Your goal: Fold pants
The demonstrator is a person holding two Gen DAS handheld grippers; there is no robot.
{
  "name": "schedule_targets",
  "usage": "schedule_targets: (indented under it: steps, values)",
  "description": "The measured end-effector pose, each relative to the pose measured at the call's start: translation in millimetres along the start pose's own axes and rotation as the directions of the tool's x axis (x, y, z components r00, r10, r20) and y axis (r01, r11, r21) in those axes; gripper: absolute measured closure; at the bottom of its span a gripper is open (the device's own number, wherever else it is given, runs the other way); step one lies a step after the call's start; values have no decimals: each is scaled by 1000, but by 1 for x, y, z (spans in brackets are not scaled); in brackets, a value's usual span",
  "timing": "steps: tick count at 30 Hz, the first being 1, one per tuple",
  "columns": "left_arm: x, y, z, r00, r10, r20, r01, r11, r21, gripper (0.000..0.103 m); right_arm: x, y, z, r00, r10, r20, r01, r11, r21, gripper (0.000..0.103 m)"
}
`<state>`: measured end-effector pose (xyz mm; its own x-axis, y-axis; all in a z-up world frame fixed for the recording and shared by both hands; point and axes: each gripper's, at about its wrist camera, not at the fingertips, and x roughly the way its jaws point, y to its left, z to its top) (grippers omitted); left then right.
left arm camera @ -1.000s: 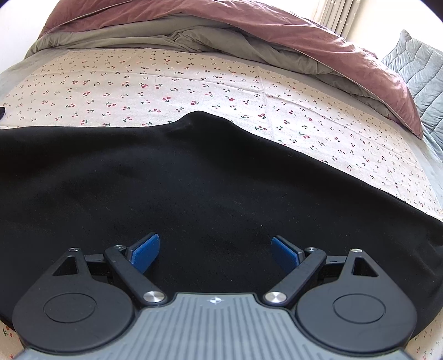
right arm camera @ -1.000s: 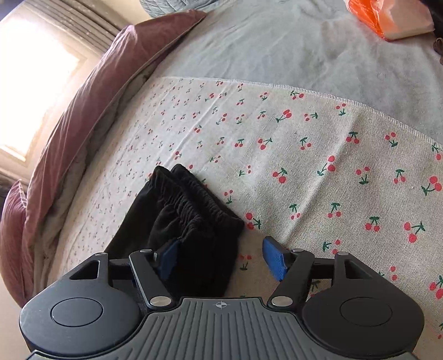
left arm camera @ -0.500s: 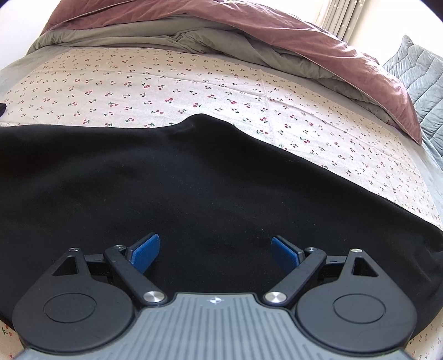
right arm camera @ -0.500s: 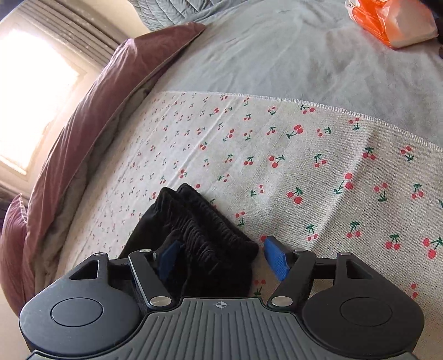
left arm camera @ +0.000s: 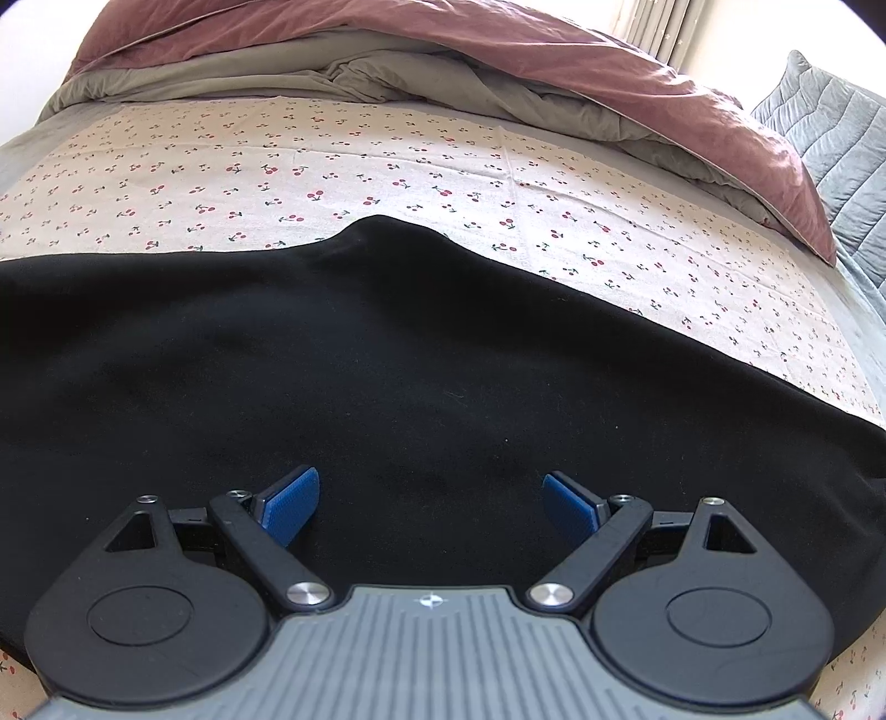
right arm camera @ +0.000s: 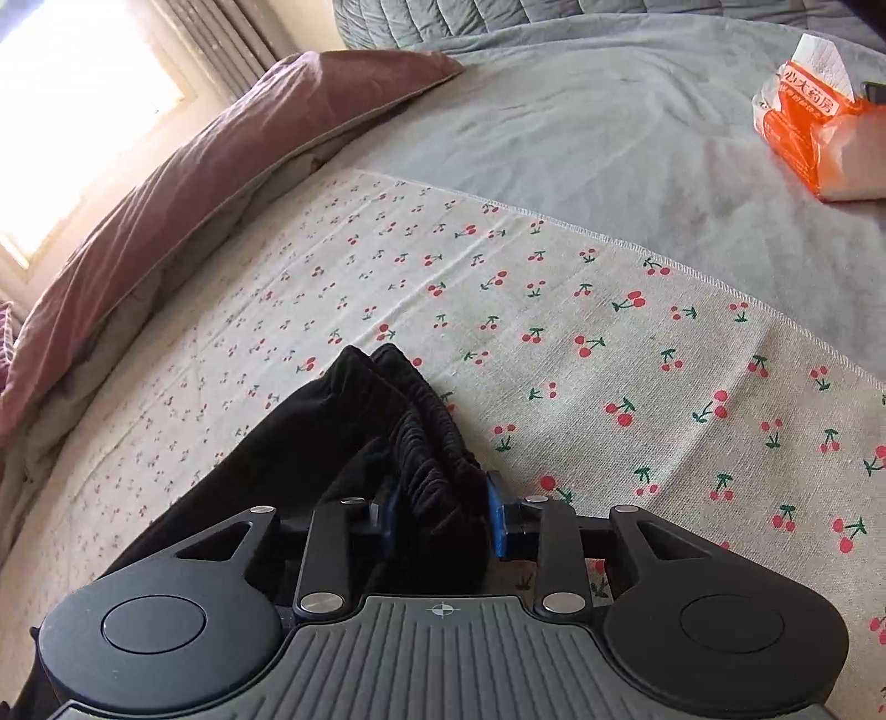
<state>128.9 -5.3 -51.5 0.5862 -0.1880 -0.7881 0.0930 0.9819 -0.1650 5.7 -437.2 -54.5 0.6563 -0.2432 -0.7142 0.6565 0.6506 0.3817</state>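
Right wrist view first: my right gripper (right arm camera: 440, 518) has its blue pads pressed in on the gathered elastic waistband (right arm camera: 426, 437) of the black pants (right arm camera: 332, 437), low centre of the frame, so I'm clamped on that bunch. Left wrist view: my left gripper (left arm camera: 429, 504) has its jaws spread wide, holding nothing, hanging over the flat black pants fabric (left arm camera: 387, 360) that fills the lower half of the frame.

Risks now. I judge the waistband is thick and ruched, so the pads may hold only the outer layers, and a quick pull could leave the inner layer behind and skew the fold. With my left side empty, nothing pins the spread cloth, so it could drag and wrinkle.

Underneath is a cherry-print sheet (right arm camera: 609, 343) over a grey bedspread (right arm camera: 581, 122). A mauve duvet (left arm camera: 554, 50) is heaped across the top of the left view, a quilted grey pillow (left arm camera: 830, 127) at upper right, an orange-and-white plastic bag (right arm camera: 814, 144) upper right in the right view, and a bright curtained window (right arm camera: 83, 83) upper left.
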Motion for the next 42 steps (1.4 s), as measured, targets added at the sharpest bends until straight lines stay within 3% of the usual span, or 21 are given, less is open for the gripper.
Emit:
schedule_targets:
  steps: [5,9,12,15,18,20,23,26,29,30,32,34,37,41,42]
  values:
    - [-1,-2,0,1000,-5,4,5,1000,3,15,-17,7,1,998,14,69,-15,1000,10,79]
    - [-4,2,2,1000,-15,8,15,1000,-15,15,-39,34,-5,983,-1,182,20,994,-107,79]
    - [-8,10,7,999,-36,9,36,997,-65,15,-61,71,-21,948,10,317,79,960,-268,79]
    - [-13,18,11,999,-47,20,48,994,-101,15,-87,115,-52,888,87,451,147,877,-458,79]
    - [-16,24,13,997,-70,25,73,988,-137,15,-105,165,-99,842,212,497,192,742,-643,79]
    - [-17,28,14,994,-112,21,114,978,-173,15,-111,191,-129,841,282,462,176,665,-726,79]
    - [-13,37,13,977,-213,-3,206,944,-257,15,-107,233,-195,853,366,372,176,469,-866,79]
    - [-2,44,10,948,-315,-40,281,890,-359,15,-90,254,-262,880,379,287,208,236,-949,75]
    - [1,41,8,941,-335,-49,295,883,-365,14,-67,255,-323,921,349,173,195,-30,-980,68]
    - [-1,38,8,940,-337,-51,299,887,-354,14,-65,252,-334,924,351,151,189,-77,-979,64]
    - [0,33,10,933,-355,-59,315,885,-343,14,-67,247,-339,909,381,171,226,-105,-969,57]
    - [2,31,11,926,-372,-64,331,880,-340,14,-76,245,-325,908,397,132,176,-75,-982,43]
    - [4,25,10,921,-383,-75,341,883,-322,14,-87,240,-295,909,409,77,92,-17,-996,35]
    - [4,24,5,900,-426,-91,378,867,-324,14,-79,232,-269,923,383,33,33,7,-999,34]
    - [5,24,5,896,-435,-92,385,863,-328,14,-74,234,-262,933,361,-6,-14,21,-1000,35]
